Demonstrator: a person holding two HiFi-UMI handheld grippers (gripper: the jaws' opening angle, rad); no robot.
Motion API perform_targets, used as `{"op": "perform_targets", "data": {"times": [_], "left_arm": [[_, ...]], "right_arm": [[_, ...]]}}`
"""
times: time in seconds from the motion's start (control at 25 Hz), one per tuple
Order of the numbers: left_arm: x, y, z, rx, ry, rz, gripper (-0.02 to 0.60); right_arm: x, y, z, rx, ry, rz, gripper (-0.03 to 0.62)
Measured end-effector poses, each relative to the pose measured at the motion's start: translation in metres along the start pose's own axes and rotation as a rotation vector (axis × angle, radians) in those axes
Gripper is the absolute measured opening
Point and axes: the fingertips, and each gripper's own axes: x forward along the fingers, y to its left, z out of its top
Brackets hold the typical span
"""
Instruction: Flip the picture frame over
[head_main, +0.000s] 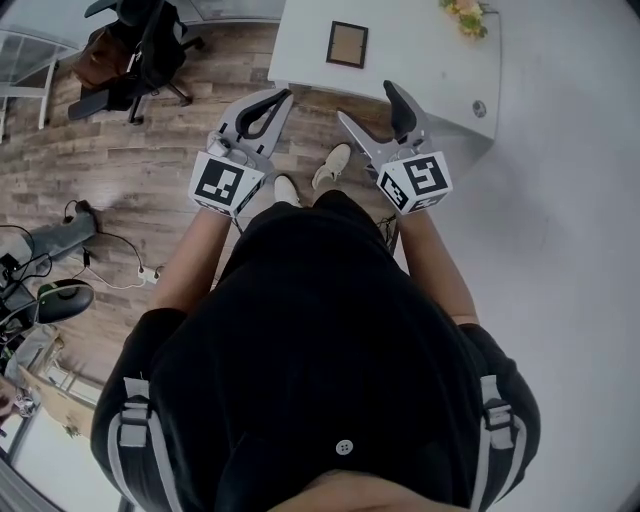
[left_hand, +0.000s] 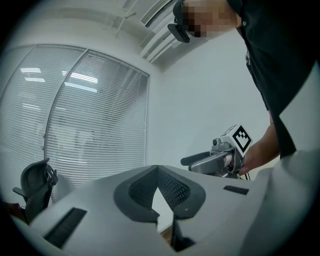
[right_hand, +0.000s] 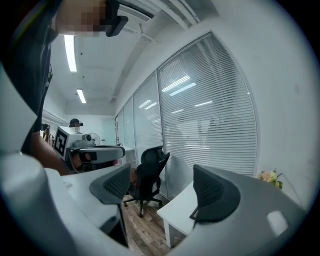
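The picture frame (head_main: 347, 44), a dark border round a brown middle, lies flat on the white table (head_main: 420, 60) at the top of the head view. Both grippers hang in the air short of the table's near edge, over the floor and apart from the frame. My left gripper (head_main: 284, 94) is shut with nothing in it; its pads meet at the tip (left_hand: 156, 169). My right gripper (head_main: 365, 101) stands open and empty, its two dark pads (right_hand: 212, 194) wide apart. Neither gripper view shows the frame.
A bunch of flowers (head_main: 465, 15) sits at the table's far side. A black office chair (head_main: 150, 45) stands on the wood floor to the left, with cables and a power strip (head_main: 140, 272) nearer. Window blinds fill the wall beyond the table corner (right_hand: 180, 210).
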Motion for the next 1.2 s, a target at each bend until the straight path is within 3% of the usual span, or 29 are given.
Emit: {"op": "perform_targets", "data": {"times": [0.6,0.8,1.04,1.2], "left_arm": [[0.128,0.037,0.023,0.027,0.015,0.048,0.005],[0.173,0.037,0.020,0.057,0.061,0.043,0.005],[0.203,0.046,0.011,0.043,0.077,0.060,0.005],[0.214,0.057,0.008,0.036,0.073,0.031,0.005]], "right_arm": [[0.051,-0.138,0.021,0.027,-0.028,0.025,0.393],[0.059,-0.184,0.017,0.048,-0.022,0.027,0.393],[0.072,-0.216,0.006,0.063,0.005,0.037,0.393],[0.087,-0.228,-0.005,0.081,0.033,0.022,0.393]]}}
